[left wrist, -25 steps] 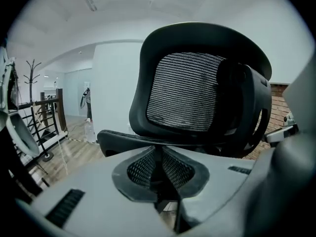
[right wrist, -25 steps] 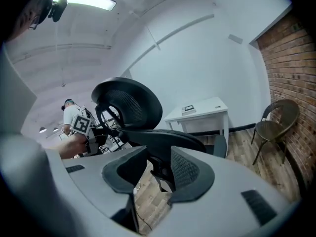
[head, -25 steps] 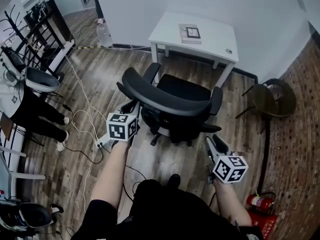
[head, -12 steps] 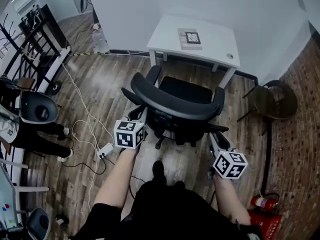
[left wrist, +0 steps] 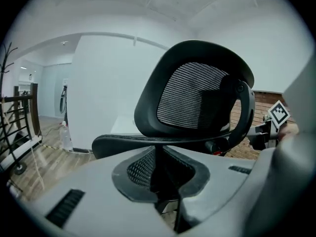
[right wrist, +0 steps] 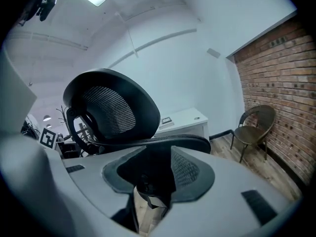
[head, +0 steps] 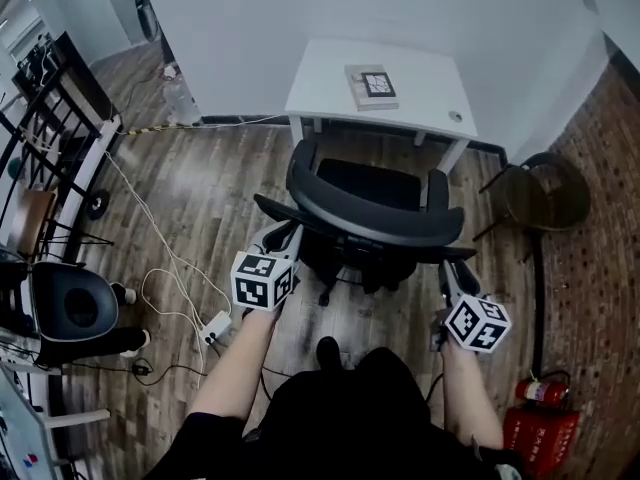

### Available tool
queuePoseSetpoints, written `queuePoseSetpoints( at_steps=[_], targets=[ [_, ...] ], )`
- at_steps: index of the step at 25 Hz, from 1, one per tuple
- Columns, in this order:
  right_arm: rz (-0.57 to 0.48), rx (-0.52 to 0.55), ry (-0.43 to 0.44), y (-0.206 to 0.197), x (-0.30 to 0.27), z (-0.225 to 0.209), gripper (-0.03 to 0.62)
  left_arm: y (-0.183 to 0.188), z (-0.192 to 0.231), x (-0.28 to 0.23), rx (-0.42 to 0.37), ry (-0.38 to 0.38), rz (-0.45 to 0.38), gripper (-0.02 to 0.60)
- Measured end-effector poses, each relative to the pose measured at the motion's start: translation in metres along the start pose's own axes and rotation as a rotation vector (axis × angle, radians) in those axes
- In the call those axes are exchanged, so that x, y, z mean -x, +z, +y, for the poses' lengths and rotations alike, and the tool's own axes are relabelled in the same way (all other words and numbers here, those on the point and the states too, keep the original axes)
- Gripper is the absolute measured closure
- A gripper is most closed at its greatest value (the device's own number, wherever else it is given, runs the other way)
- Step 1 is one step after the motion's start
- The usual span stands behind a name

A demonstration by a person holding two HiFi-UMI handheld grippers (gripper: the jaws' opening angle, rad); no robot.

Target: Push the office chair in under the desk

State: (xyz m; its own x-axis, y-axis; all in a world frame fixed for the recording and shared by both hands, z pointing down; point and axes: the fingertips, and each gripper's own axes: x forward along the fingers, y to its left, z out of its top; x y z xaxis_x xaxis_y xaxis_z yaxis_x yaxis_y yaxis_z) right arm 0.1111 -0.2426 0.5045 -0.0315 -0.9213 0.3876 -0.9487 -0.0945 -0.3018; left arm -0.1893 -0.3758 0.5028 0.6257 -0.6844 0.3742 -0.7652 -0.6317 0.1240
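I see the office chair (head: 372,190) at centre frame, seat facing the white desk (head: 420,83) just above it. My left gripper (head: 281,236) and right gripper (head: 446,272) sit at either end of its backrest, both with jaws narrowly apart and clamping nothing.

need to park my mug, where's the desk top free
The white desk is bare left of the book and between the book and the small round object near its right front corner. The office chair crowds its front edge.
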Motion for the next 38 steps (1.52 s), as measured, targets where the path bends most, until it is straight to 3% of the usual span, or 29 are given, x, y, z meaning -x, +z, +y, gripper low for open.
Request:
queuePoseSetpoints(
  at_steps=[4,10,14,22,31,38],
  targets=[
    [0.013,-0.012,-0.002,0.004,-0.016,0.015,0.445,0.011,0.028,-0.005,0.045,0.009,-0.016,0.549],
    [0.004,-0.022,-0.034,0.005,-0.034,0.009,0.477,0.017,0.037,-0.025,-0.031,-0.018,0.011,0.546],
    [0.013,-0.024,-0.016,0.014,-0.054,0.015,0.482,0.027,0.056,-0.04,-0.034,0.007,0.027,0.546],
    [0.013,-0.025,-0.008,0.014,-0.058,0.015,0.479,0.027,0.058,-0.045,-0.065,-0.025,0.061,0.546],
    [0.016,-0.004,0.028,0.02,-0.062,0.014,0.499,0.035,0.064,-0.054,-0.056,0.008,0.061,0.546],
    [0.019,-0.009,0.043,0.046,-0.095,0.014,0.502,0.059,0.084,-0.084,-0.049,0.026,0.07,0.546]
  ],
)
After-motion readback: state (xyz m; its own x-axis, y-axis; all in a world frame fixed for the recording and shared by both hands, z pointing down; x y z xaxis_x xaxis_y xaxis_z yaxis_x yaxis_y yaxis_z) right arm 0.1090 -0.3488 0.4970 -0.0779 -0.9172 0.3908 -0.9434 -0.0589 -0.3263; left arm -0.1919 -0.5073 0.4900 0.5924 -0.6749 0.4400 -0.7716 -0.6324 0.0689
